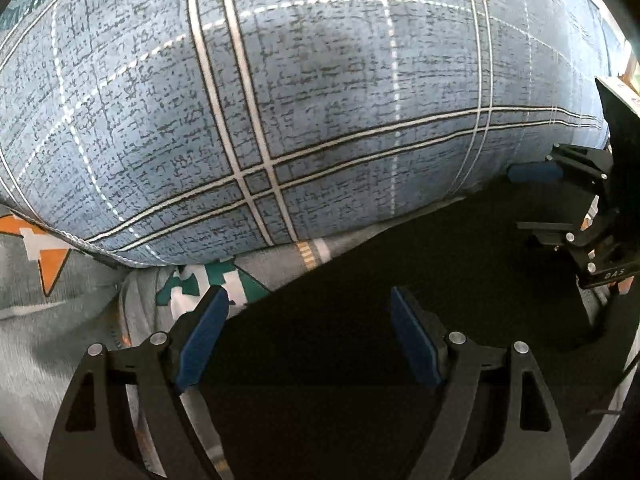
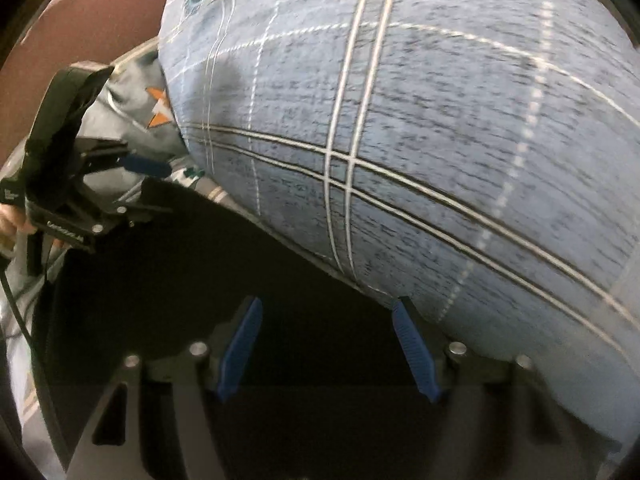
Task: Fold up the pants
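Black pants (image 1: 360, 280) lie flat on the bed below a big blue plaid pillow; they also fill the lower middle of the right wrist view (image 2: 240, 272). My left gripper (image 1: 310, 300) is open and empty, low over the pants' far edge, its left finger over the patterned sheet. My right gripper (image 2: 326, 312) is open and empty over the pants, its right fingertip at the pillow's edge. The right gripper shows at the right of the left wrist view (image 1: 560, 184), the left gripper at the left of the right wrist view (image 2: 132, 176).
The blue plaid pillow (image 1: 304, 92) fills the far side in both views (image 2: 420, 140). A grey sheet with orange and teal shapes (image 1: 48, 280) lies under the pants. A dark red surface (image 2: 88, 12) stands at the far left.
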A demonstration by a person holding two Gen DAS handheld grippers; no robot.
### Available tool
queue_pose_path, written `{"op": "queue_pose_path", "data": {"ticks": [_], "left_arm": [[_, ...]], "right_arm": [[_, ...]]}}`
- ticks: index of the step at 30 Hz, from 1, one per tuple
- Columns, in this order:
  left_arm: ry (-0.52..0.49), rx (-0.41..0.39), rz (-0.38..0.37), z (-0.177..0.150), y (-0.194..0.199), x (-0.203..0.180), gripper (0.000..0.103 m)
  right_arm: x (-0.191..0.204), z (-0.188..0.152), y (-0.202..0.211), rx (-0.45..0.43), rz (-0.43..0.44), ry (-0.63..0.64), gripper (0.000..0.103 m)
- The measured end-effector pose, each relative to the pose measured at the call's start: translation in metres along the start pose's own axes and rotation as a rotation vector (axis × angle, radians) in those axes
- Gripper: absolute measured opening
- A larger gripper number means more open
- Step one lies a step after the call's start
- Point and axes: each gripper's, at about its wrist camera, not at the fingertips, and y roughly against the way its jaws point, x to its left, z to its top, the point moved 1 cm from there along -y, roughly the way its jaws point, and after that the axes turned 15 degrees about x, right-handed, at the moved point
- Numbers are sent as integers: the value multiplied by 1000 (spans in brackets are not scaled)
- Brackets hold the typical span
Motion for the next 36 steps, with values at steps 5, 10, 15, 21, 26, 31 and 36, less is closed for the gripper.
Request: {"op": "queue_pose_path", "data": {"ticks": [5,10,15,21,26,31,36], "left_arm": [[18,19,-21,1,-8,17,82],[-7,26,-73,10,-20,21,82],[-65,61,-59,19,-38,20,87],[-102,31,-79,9,-40,16,53],[-138,-1,-2,-11,-21,-1,11],[-115,-72,-75,-52,25,-9,10],[-28,-105,-146,-119,63,-10,10]], "right_arm": [[9,10,-15,47,17,70,69],[4,17,-27,81,51,100,78],[-2,16,-33,133,94,104,77],[5,10,-16,80,47,115,4],[23,-7,25,-24,-19,109,3],[53,-42,87,-113,-26,111,3],[105,-102,130,-165,9,125,3]]}}
